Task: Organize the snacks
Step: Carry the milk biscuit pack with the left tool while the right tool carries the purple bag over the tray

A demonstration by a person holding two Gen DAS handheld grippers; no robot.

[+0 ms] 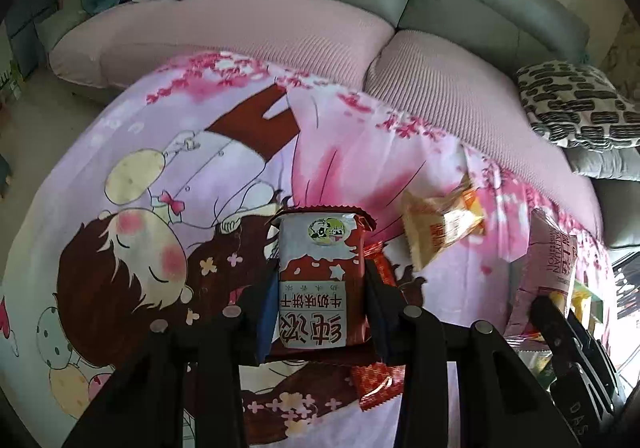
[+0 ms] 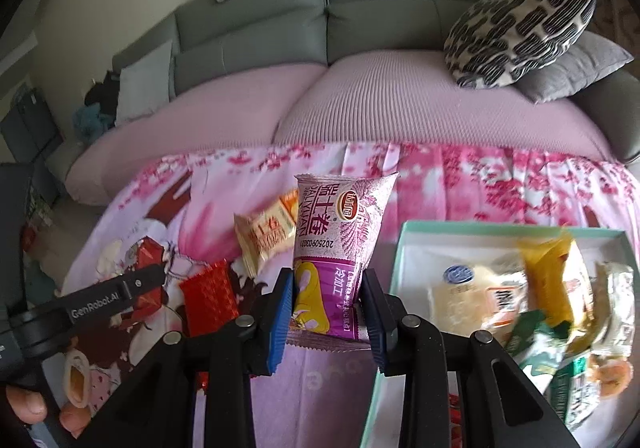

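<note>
Both tongs are loaded. The left gripper [image 1: 322, 284] is clamped on a red-and-white biscuit packet [image 1: 322, 276], held clear above the cartoon-print cloth [image 1: 140, 151]. The right gripper [image 2: 329, 304] is clamped on a purple wafer-roll packet [image 2: 336, 244], held upright just beside the left edge of the mint-rimmed box [image 2: 404, 244].

Step judged in hand: packets to be carried into the box, which already holds several snacks at the cloth's right side. The purple packet is best swung over the rim and lowered before release; it should be laid flat on the pile, not dropped on end. The biscuit packet should follow only once the right gripper is out, so a clash is avoided. Squeeze to be kept light; contents are brittle.

Left loose on the cloth: a beige packet [image 2: 266, 238] near the middle and a red foil packet [image 2: 210, 294].

Writing read: "牛奶味饼干" on the biscuit packet; "DALIYUAN" and "瑞士卷" on the purple one, date digits unclear; "GenRobot.AI" on the left tool, seen from the right wrist.
</note>
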